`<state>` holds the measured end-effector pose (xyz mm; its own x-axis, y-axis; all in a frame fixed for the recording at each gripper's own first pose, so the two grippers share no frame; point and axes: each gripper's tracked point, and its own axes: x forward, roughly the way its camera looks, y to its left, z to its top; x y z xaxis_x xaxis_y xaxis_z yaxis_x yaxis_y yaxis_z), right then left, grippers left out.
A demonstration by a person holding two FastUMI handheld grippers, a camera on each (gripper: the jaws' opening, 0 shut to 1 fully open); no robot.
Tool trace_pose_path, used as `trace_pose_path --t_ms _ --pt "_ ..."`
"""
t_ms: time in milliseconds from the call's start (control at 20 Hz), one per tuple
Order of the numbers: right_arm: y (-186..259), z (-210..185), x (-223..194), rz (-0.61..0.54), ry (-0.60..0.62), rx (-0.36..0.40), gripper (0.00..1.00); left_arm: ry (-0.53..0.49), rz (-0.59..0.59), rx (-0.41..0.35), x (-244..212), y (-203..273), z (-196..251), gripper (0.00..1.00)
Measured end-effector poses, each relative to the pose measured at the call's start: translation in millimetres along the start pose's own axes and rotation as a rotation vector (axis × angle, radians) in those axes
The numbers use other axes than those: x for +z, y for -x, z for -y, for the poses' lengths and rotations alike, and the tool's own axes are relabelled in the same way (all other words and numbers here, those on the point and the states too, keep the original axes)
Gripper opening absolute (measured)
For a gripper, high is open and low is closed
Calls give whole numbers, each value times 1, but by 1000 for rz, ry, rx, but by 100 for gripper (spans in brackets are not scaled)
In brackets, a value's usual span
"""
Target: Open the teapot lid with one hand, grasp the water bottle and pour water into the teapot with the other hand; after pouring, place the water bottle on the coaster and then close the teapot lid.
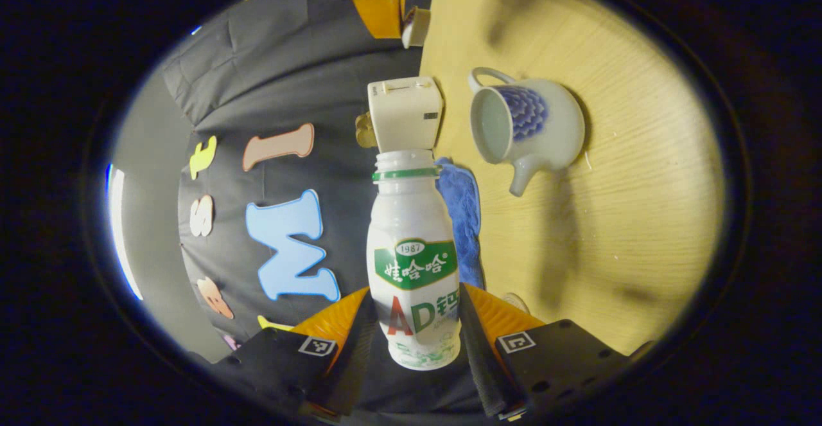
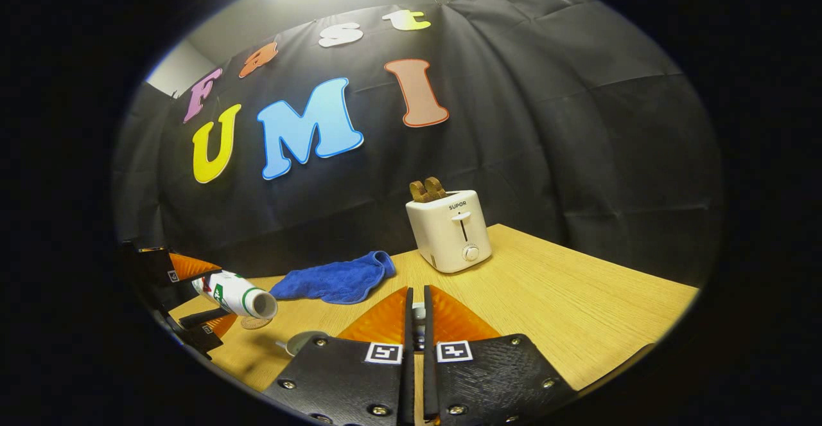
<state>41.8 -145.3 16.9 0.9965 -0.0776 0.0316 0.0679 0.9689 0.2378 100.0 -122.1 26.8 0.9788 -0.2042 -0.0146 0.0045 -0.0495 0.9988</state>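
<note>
Both fingers of the left tongs (image 1: 417,333) clamp the water bottle (image 1: 414,259).

We log SUPOR on the toaster (image 2: 449,230) front, square coded markers (image 2: 383,352) on the right gripper (image 2: 417,291), printed water bottle (image 1: 414,265) label not transcribed.

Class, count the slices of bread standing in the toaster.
2: both slices of bread stand side by side in the toaster, at the table's far edge.

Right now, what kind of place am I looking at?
Probably a staged recording booth set up like a kitchen corner: a black cloth wall behind a wooden table holding a toaster, a teapot and a blue cloth.
</note>
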Motion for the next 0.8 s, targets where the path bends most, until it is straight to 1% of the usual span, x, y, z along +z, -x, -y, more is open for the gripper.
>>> trace_pose_path --t_ms 150,200,250,300,350,400,500,550,600,650,700,800 --pt "0 -6 0 5 17 21 5 91 11 8 -4 0 -4 76" --pt "-2 -8 0 5 25 23 5 126 18 13 -6 1 -5 83" --pt "-2 -9 -2 3 32 25 5 164 22 16 -10 2 -5 76" --pt "-2 -10 -2 1 37 28 5 211 19 17 -16 1 -6 79" --pt "-3 -12 -3 -1 41 31 5 261 14 17 -23 2 -7 81" --pt "-3 -12 -4 -3 49 32 5 311 7 24 -30 2 -9 76" --pt "-3 -16 -7 -9 66 37 5 412 -15 53 -49 2 -15 76" --pt "-3 -18 -7 -11 73 45 5 464 -30 67 -59 1 -18 83" --pt "-3 -22 -9 -13 82 54 5 516 -44 80 -69 0 -19 83" --pt "-3 -25 -10 -16 92 62 5 573 -60 84 -78 -1 -17 76" --pt "-4 -28 -13 -21 102 70 5 634 -75 82 -87 -3 -13 83" --pt "-5 -32 -17 -32 120 82 5 759 -100 80 -103 -8 -7 83"
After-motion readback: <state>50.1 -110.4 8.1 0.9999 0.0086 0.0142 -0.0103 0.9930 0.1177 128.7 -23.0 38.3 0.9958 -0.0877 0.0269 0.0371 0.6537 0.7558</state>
